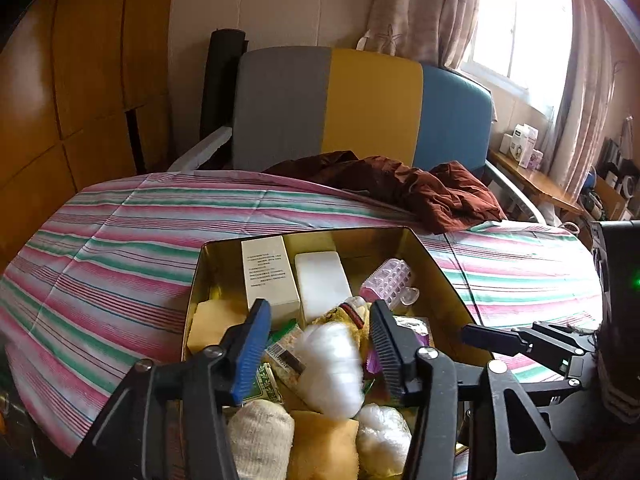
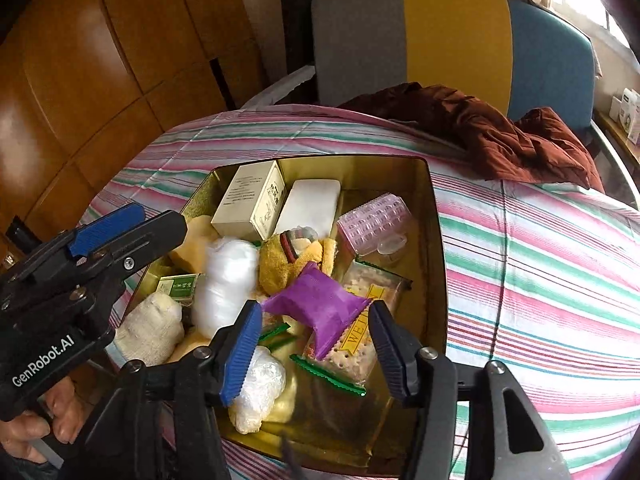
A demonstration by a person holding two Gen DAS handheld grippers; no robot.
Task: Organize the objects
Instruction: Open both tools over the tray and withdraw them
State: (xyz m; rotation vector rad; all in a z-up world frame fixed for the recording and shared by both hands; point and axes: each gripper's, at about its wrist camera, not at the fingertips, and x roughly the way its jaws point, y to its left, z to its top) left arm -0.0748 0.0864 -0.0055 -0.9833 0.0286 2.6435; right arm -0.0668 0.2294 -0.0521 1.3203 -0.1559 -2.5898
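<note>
So the gold tin point(image 2: 436, 216) sits on the striped pink-and-green bedspread point(image 2: 540, 280), and it's pretty stuffed already. At the back of it there's a cream carton point(image 2: 248, 200) next to a white block point(image 2: 310, 204), with a pink spiky roller point(image 2: 372, 220) off to the right. In the middle is a yellow plush thing point(image 2: 288, 264).

The left gripper point(image 1: 316, 344) hovers over the near end of the tin with its jaws partly apart. A white wrapped bundle point(image 1: 332, 368) is right between them and looks blurred, and as far as I can tell the pads aren't pressing on it. Below it are a knit sock ball point(image 1: 260, 436), a yellow sponge point(image 1: 320, 444) and another clear-wrapped white wad point(image 1: 382, 436).

The right gripper point(image 2: 316, 344) is partly open too, over the tin, with a purple packet point(image 2: 320, 304) lying on a cracker pack point(image 2: 360, 328) between its fingers, not clamped.

A brown jacket point(image 2: 500, 136) is crumpled at the far edge of the bed.
</note>
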